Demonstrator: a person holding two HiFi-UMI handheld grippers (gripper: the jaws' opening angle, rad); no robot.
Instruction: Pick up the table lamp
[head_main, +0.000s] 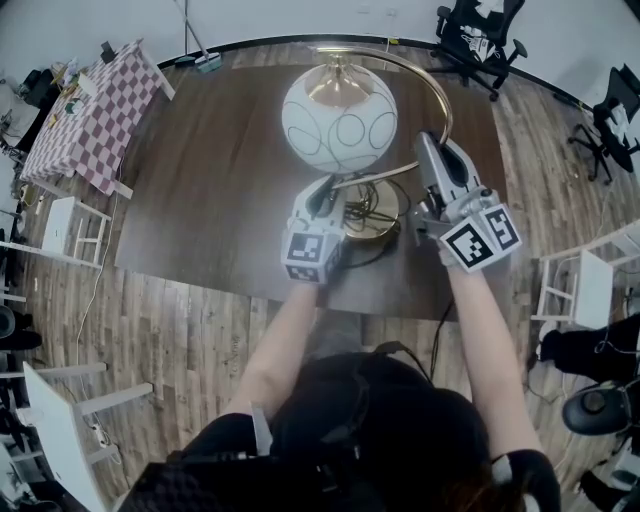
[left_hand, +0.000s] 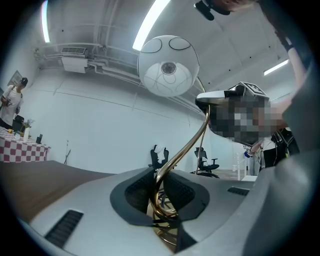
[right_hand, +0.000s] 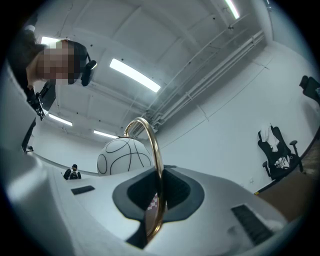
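Table lamp (head_main: 338, 118), a white globe on a brass arc (head_main: 432, 86), sat over the dark wooden counter (head_main: 210, 190). Around it lay a plank floor (head_main: 160, 320), a checked cloth (head_main: 90, 115) and office chairs (head_main: 478, 35).

In the left gripper view, the left gripper (left_hand: 159, 190) was clenched on the brass stem (left_hand: 184, 146), with white walls behind.

In the right gripper view, the right gripper (right_hand: 159, 197) clamped the arc under ceiling lights (right_hand: 135, 75).

White lamp globe (head_main: 338, 118) w/ black circle lines, gold stem (right_hand: 158, 170), dark brown table (head_main: 220, 190), pink-white checked cloth (head_main: 90, 115)
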